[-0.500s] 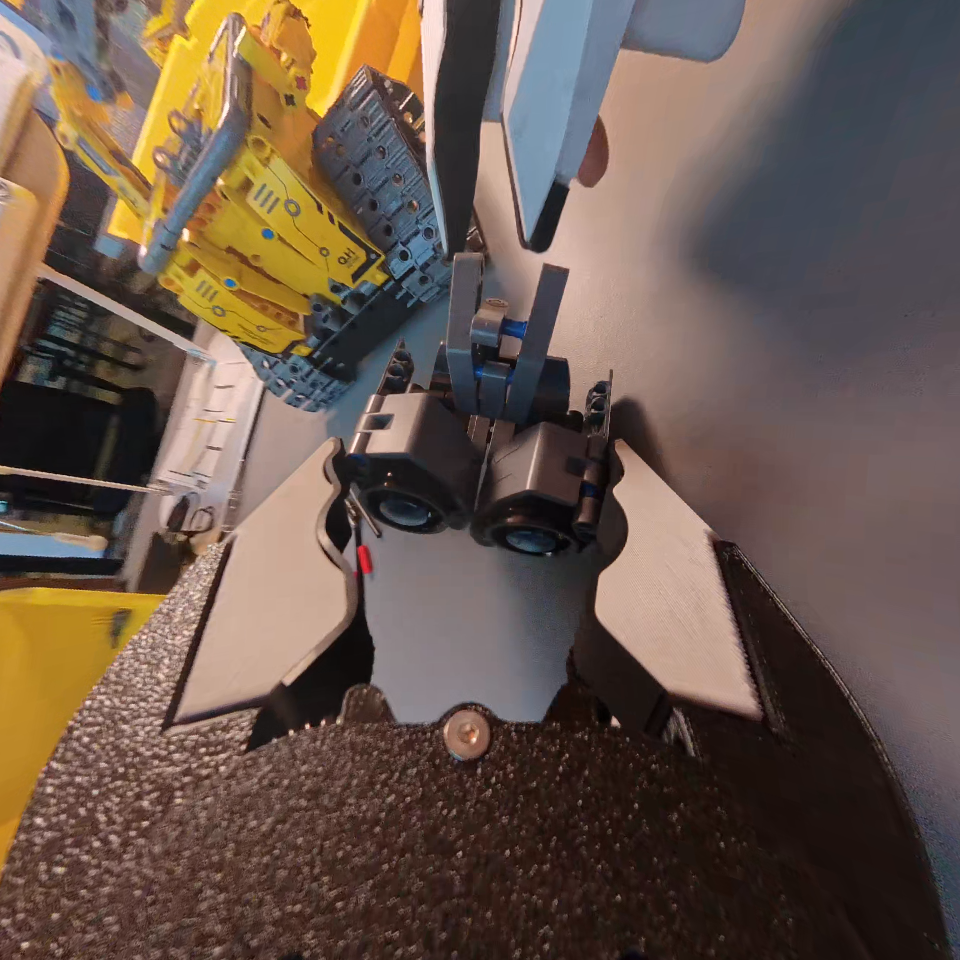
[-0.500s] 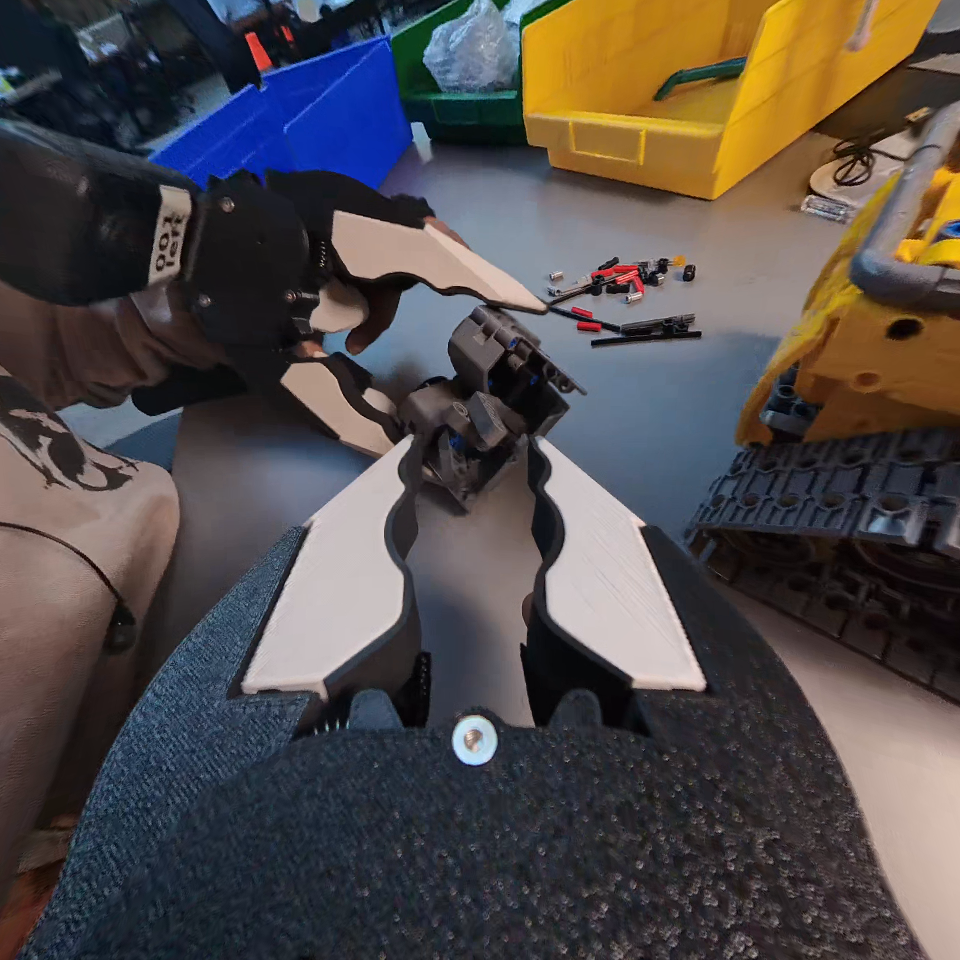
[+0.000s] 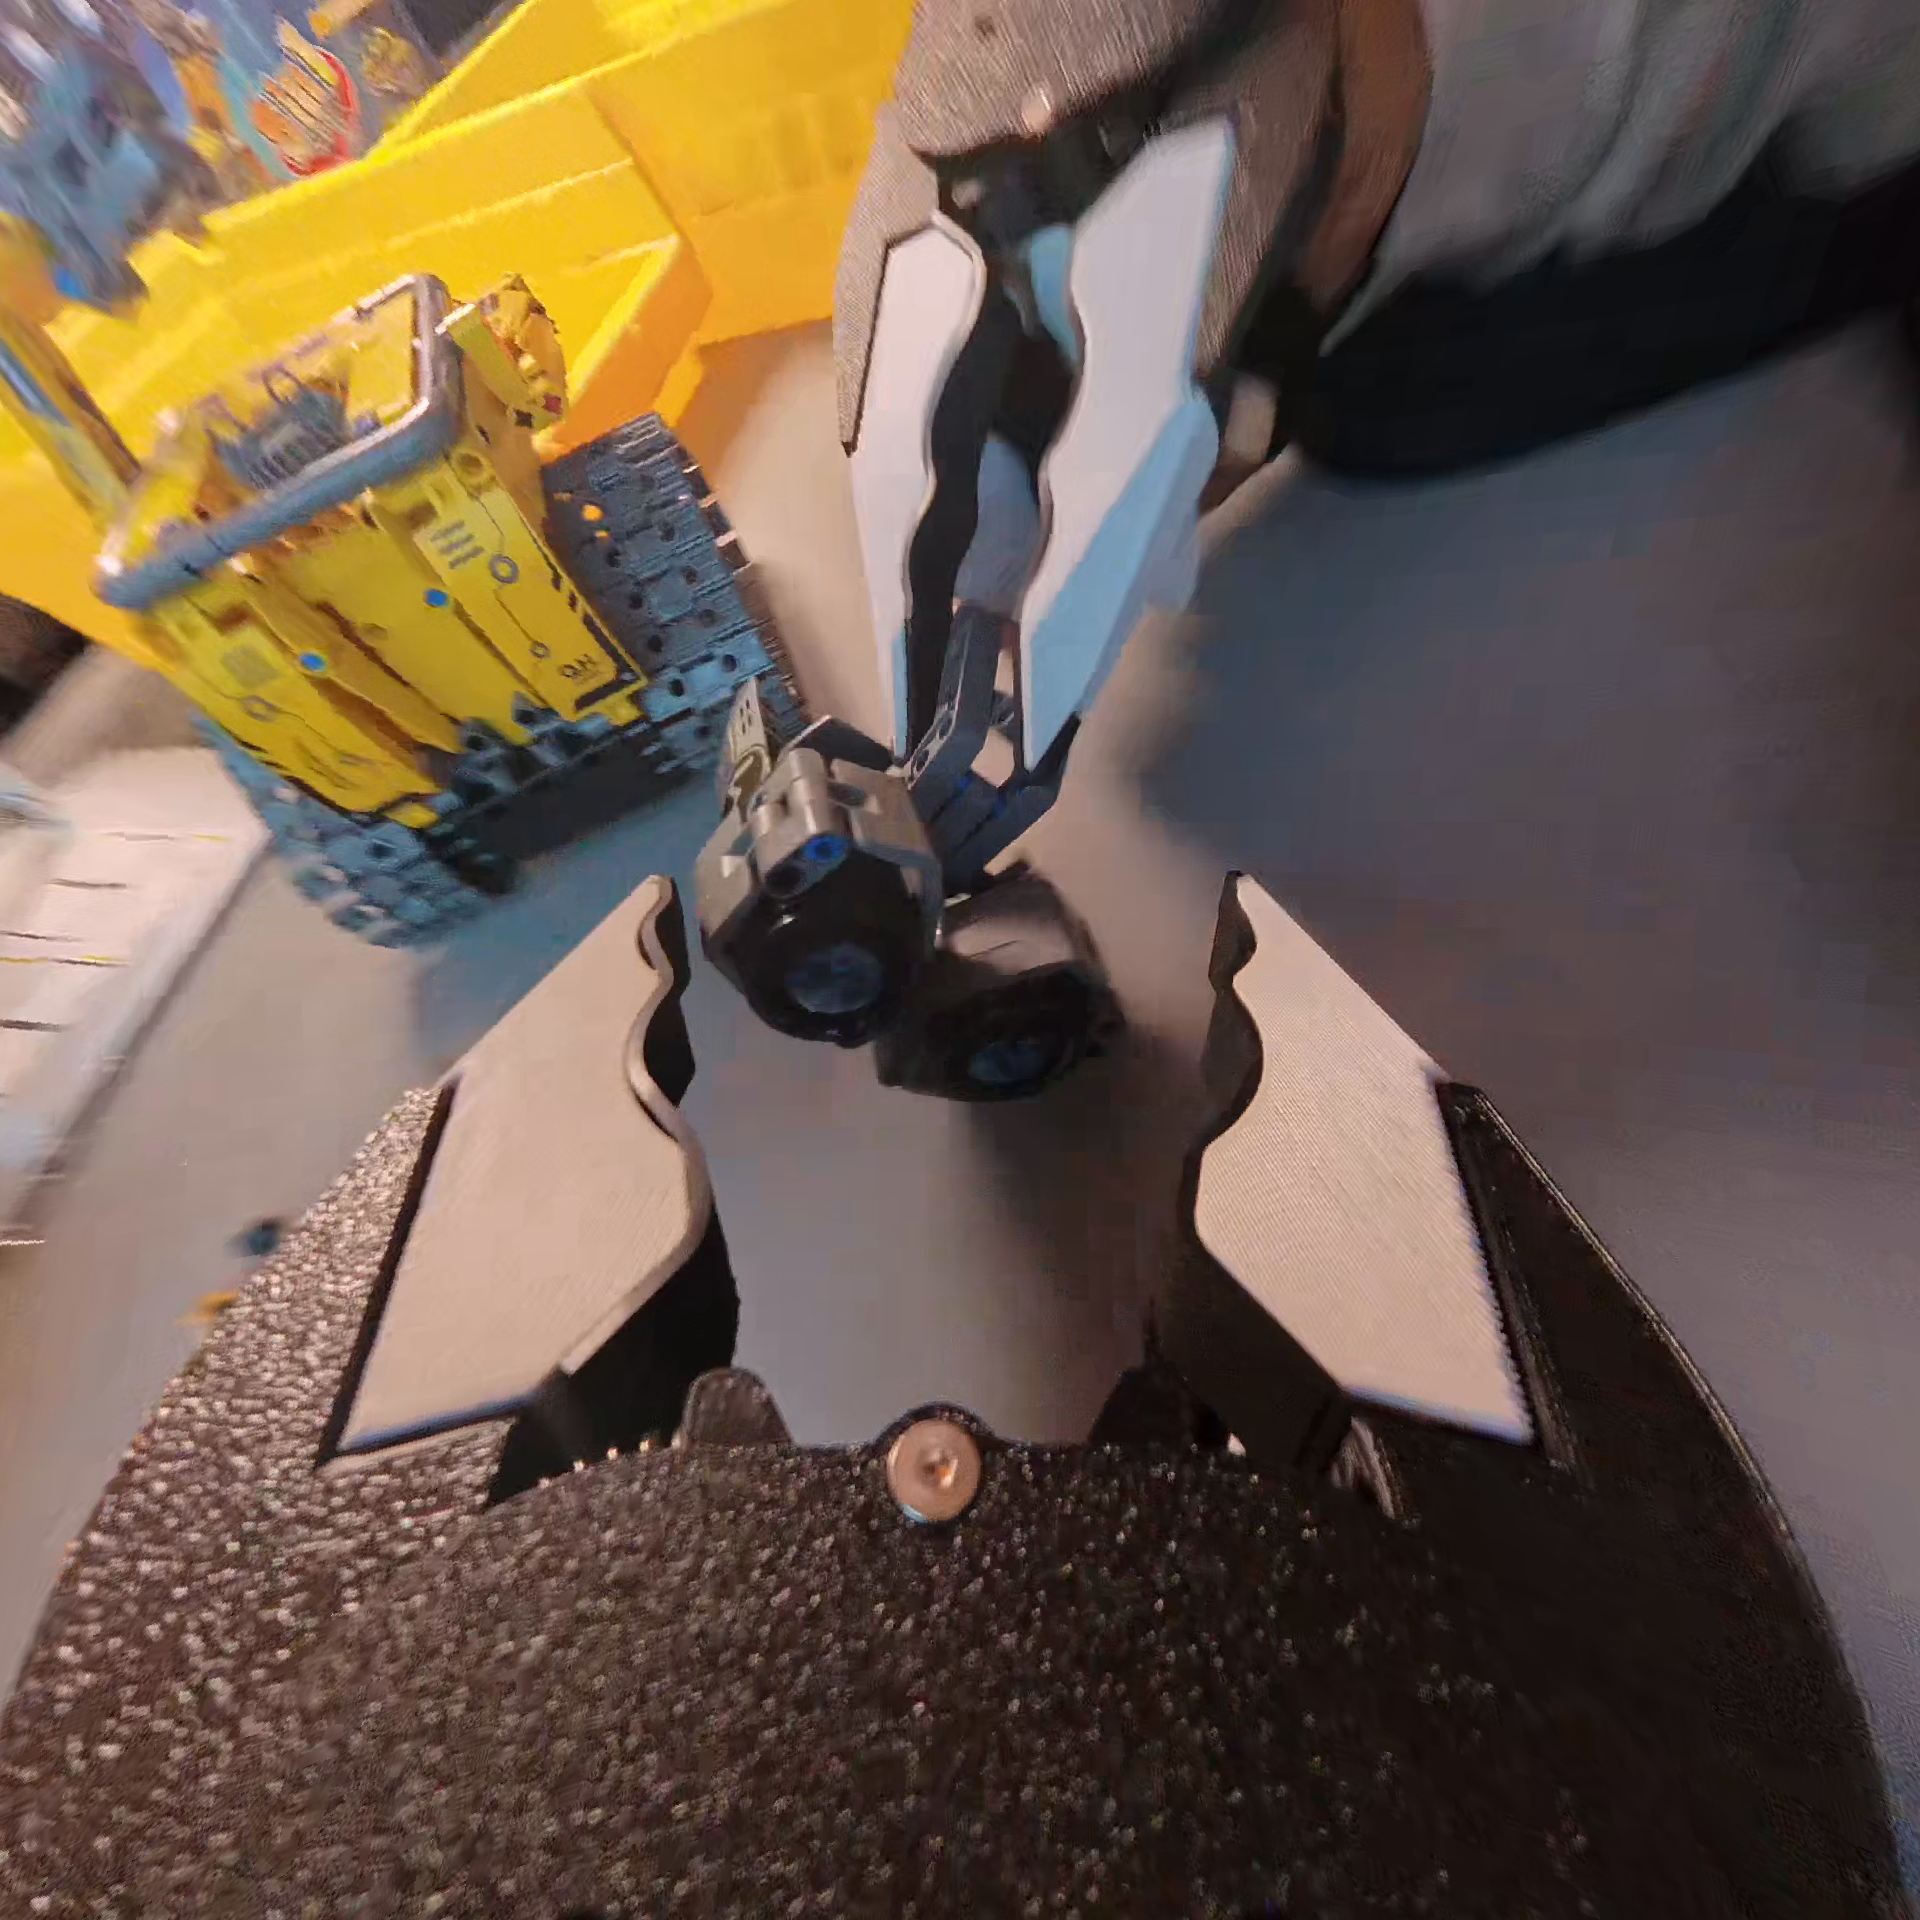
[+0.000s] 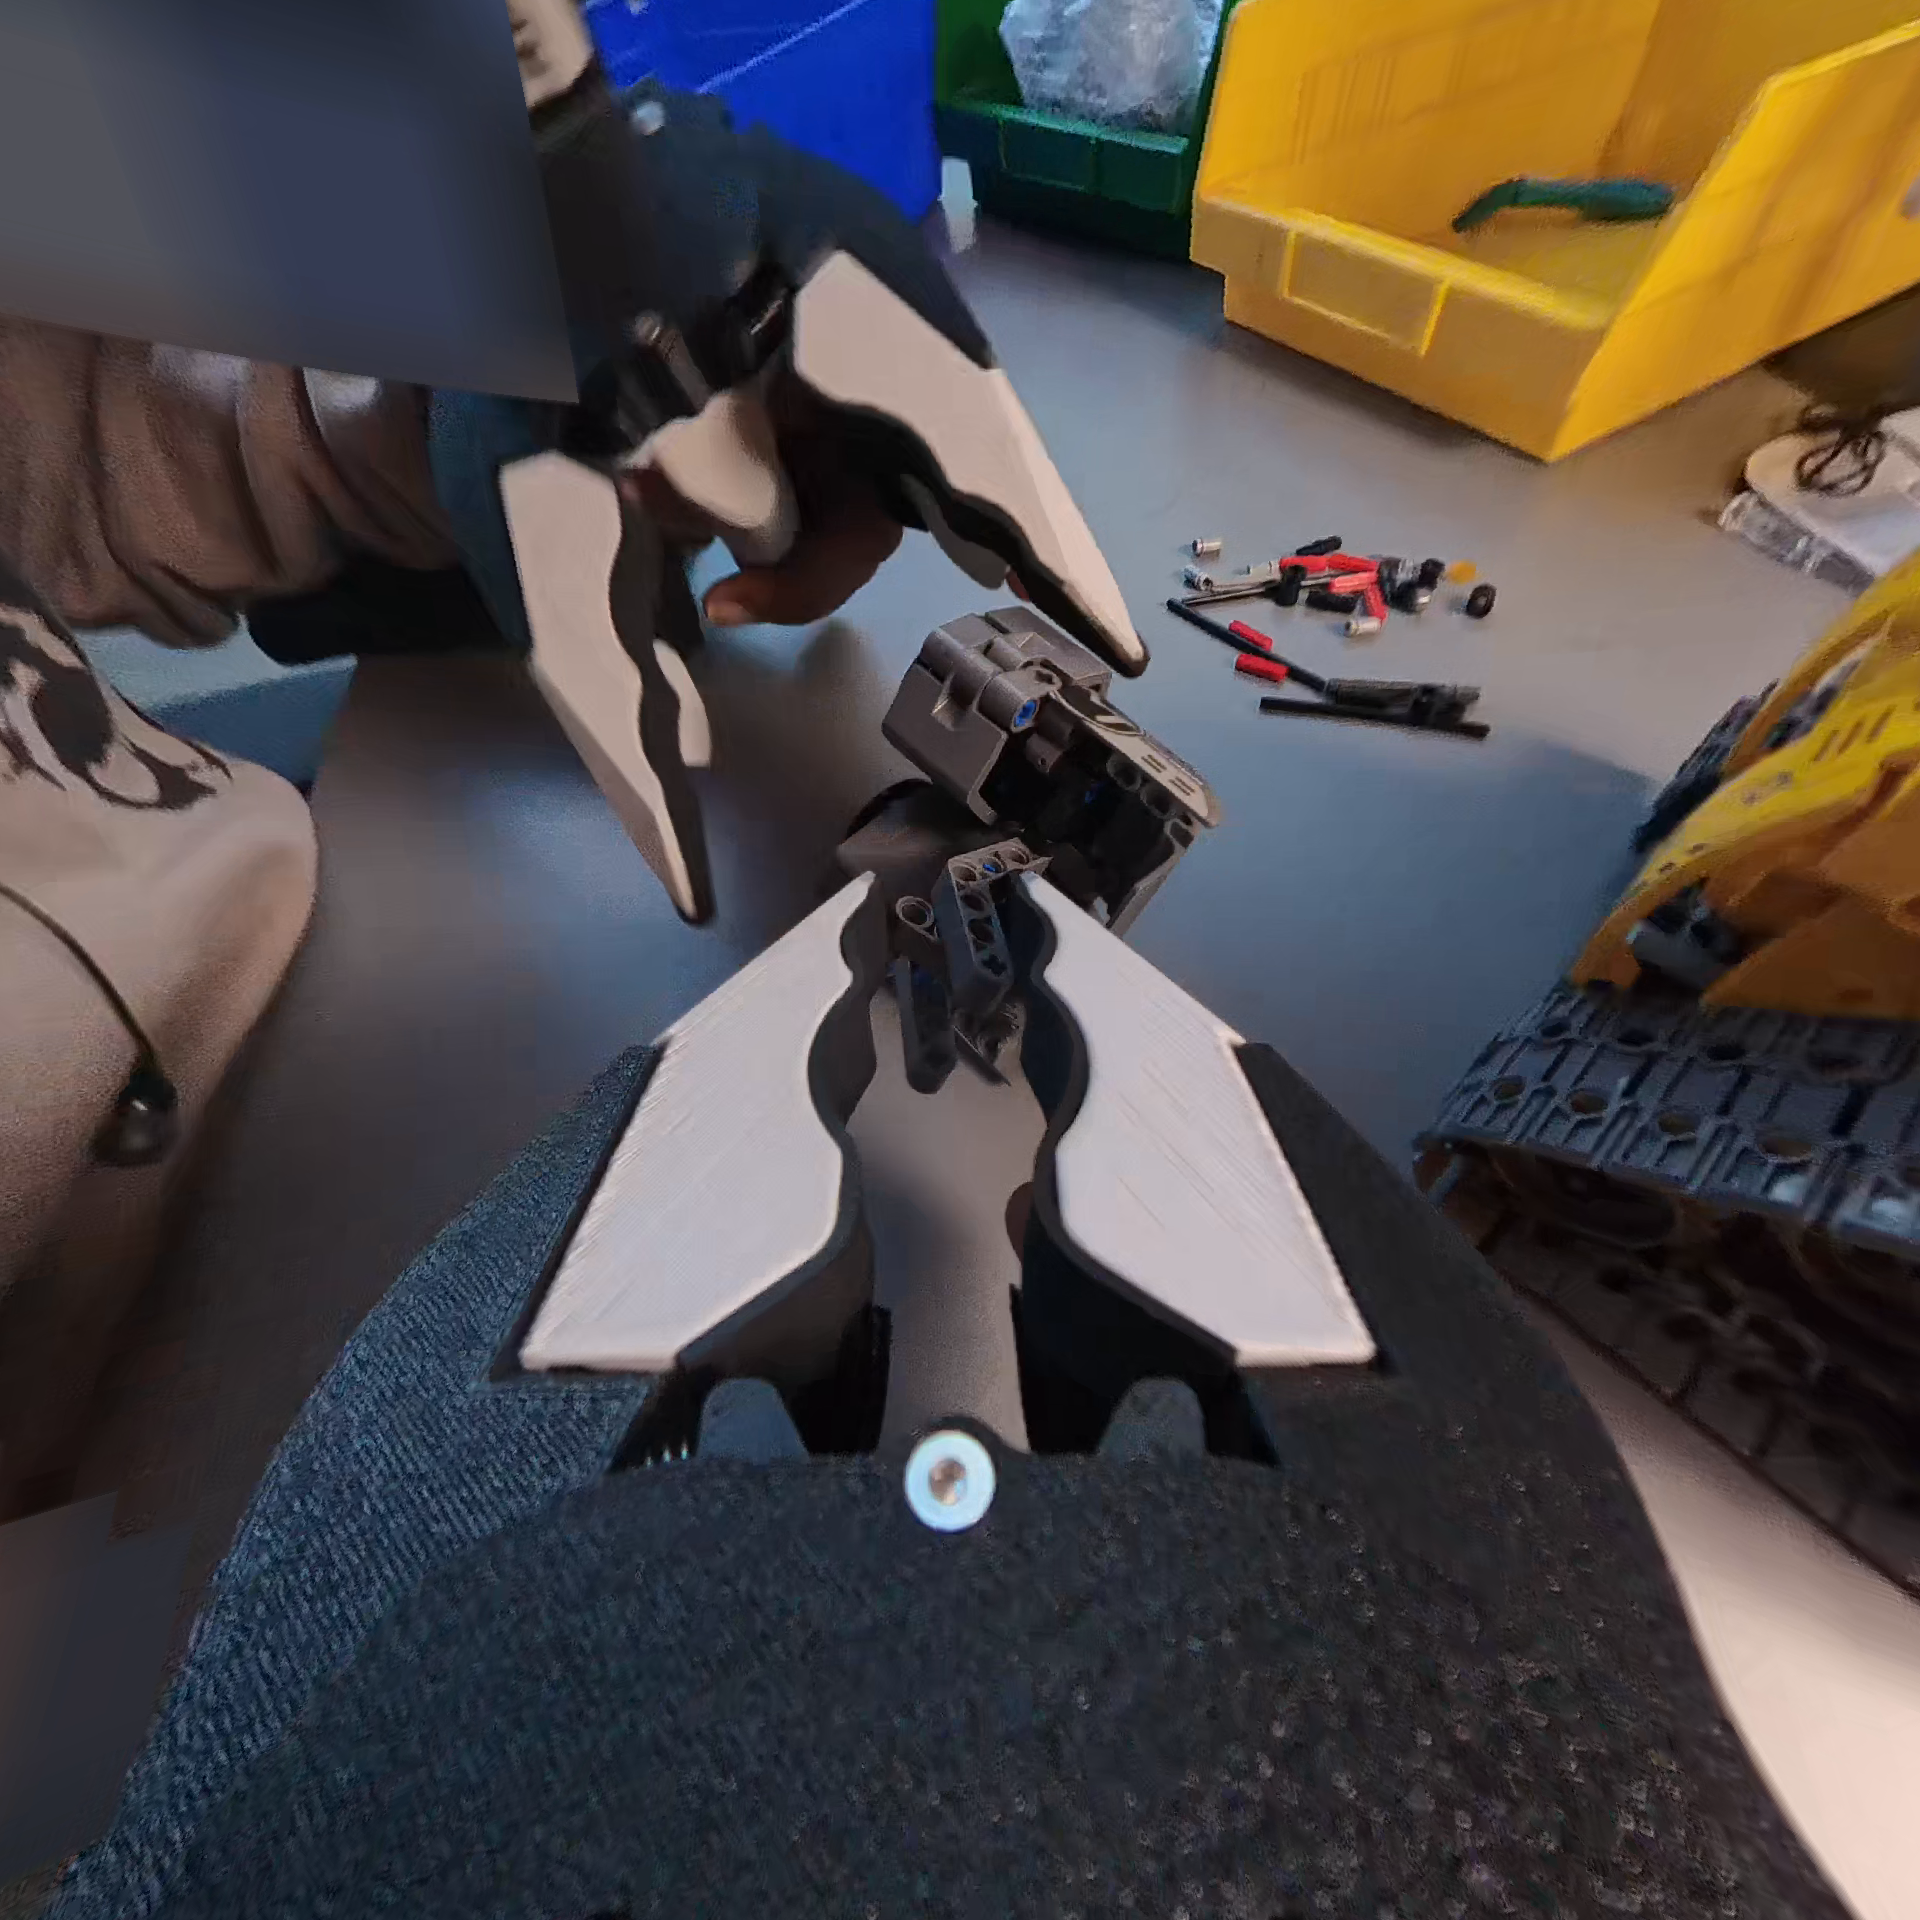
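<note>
A dark grey brick-built assembly point(image 3: 821, 904) with two round blue-centred motor ends hangs just above the grey table point(image 3: 1558, 935). My right gripper point(image 4: 945, 904) is shut on the assembly's grey holed beams point(image 4: 977, 956) and carries the assembly point(image 4: 1039, 727). In the left wrist view it comes in from the top point(image 3: 977, 743). My left gripper point(image 3: 945, 925) is open and empty, its fingers apart on either side of the motor ends without touching them. In the right wrist view it point(image 4: 909, 779) stands open at the upper left, one fingertip point(image 4: 1117, 649) near the assembly's top.
A large yellow tracked brick vehicle point(image 4: 1766, 831) stands at the right, also in the left wrist view point(image 3: 395, 582). Loose red and black pins and axles point(image 4: 1340, 603) lie behind. Yellow point(image 4: 1507, 260), green point(image 4: 1070, 156) and blue point(image 4: 779, 83) bins stand at the back. A person's body point(image 4: 156, 935) is at the left. The tips of both grippers are at nearly the same place.
My left gripper has let go of the assembly, opened wide and pulled back. My right gripper has closed on the grey beams and now carries the assembly alone, tilted.
</note>
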The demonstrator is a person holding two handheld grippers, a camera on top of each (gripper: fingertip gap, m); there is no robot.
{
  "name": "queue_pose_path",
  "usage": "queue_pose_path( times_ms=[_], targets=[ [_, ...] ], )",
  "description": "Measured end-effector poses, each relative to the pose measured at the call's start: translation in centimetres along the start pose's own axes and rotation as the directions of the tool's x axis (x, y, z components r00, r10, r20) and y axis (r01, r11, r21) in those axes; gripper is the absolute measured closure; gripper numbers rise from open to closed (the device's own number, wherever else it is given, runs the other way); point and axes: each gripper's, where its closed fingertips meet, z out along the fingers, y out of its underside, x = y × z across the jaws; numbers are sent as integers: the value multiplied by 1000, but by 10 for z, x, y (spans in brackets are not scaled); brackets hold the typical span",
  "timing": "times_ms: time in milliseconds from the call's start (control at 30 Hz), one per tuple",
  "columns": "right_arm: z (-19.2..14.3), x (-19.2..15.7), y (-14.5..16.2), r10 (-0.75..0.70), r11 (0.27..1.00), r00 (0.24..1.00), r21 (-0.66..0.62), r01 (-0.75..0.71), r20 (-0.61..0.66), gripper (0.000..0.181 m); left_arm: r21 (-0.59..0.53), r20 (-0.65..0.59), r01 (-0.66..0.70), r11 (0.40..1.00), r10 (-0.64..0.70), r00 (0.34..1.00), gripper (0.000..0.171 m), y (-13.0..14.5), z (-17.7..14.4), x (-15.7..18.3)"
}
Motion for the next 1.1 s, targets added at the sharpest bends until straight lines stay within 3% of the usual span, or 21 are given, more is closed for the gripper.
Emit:
queue_pose_path(
  times_ms=[100, 200, 233, 333, 533, 667, 900, 1100],
  targets=[
    [3, -11, 0, -264, 964, 964, -22, 264, -38, 159, 72, -187, 349, 934, -331, 925, 83, -7, -13, -3],
    [10, -19, -3, -348, 938, 936, -17, 348, -56, 159, 25, -222, 367, 930, -353, 909, 111, -1, -12, 1],
    [11, -19, -2, -361, 932, 930, -21, 361, -63, 159, -6, -201, 338, 941, -332, 922, 110, 3, -8, 3],
    [11, -10, -1, -308, 952, 946, -32, 306, -101, 156, -49, -115, 293, 955, -297, 948, 112, 9, -5, -3],
    [8, 6, 5, -119, 992, 984, -58, 112, -130, 140, -34, -107, 430, 902, -431, 896, 114, 13, -6, -16],
    [13, 4, 5, -38, 998, 992, -47, 33, -117, 155, -32, -73, 400, 916, -401, 913, 114, 10, -2, -15],
    [13, 10, 3, 64, 997, 990, -35, -69, -122, 156, -29, -61, 468, 883, -468, 881, 115, 11, -1, -22],
    [15, 9, 6, 43, 997, 988, -49, -51, -152, 154, 0, -49, 456, 890, -456, 889, 116, 7, -3, -22]
  ],
)
